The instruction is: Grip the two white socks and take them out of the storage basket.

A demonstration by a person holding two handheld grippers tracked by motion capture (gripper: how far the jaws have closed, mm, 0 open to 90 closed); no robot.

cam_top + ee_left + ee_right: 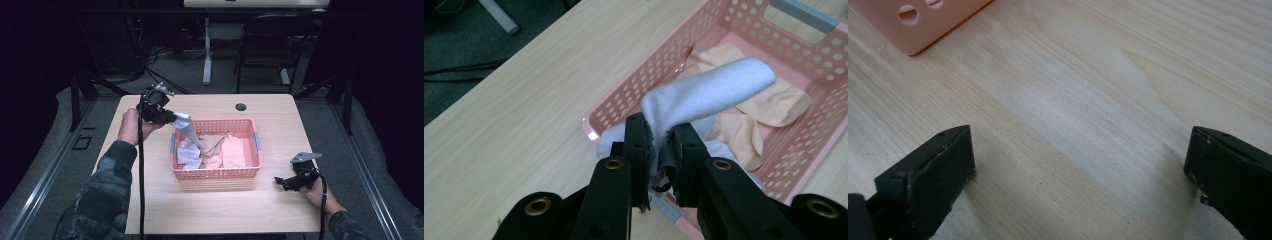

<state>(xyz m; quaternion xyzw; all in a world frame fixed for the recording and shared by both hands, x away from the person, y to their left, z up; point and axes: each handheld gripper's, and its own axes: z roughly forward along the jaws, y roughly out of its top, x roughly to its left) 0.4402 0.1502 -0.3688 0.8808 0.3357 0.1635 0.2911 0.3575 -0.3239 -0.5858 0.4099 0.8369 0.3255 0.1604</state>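
Left gripper [172, 118], raised above the counter [150, 200] near its far left corner, jaws clamped on the cuff end of a white sock [704, 95]. The grip at the open end lets the rest of the sock hang free, so that it trails down over the left rim of the pink basket [215, 174] and its toe end stays among the contents; in the left gripper view the fabric bunches between the two jaws and the foot of the sock stretches out over the basket's interior. The raised, outward hold suggests the sock is being drawn clear of the pile rather than dragged across it. Basket, at the middle of the counter, with perforated walls and grey handle grips; inside lie peach socks [232, 150] toward the right and further white cloth [189, 156] at the near left corner. Right gripper [281, 182], resting low on the counter near its near right edge, just right of the basket, jaws spread wide with nothing between them; bare wood shows between them in the right gripper view, with a basket corner [923, 25] just beyond, a placement that reads as waiting in reserve
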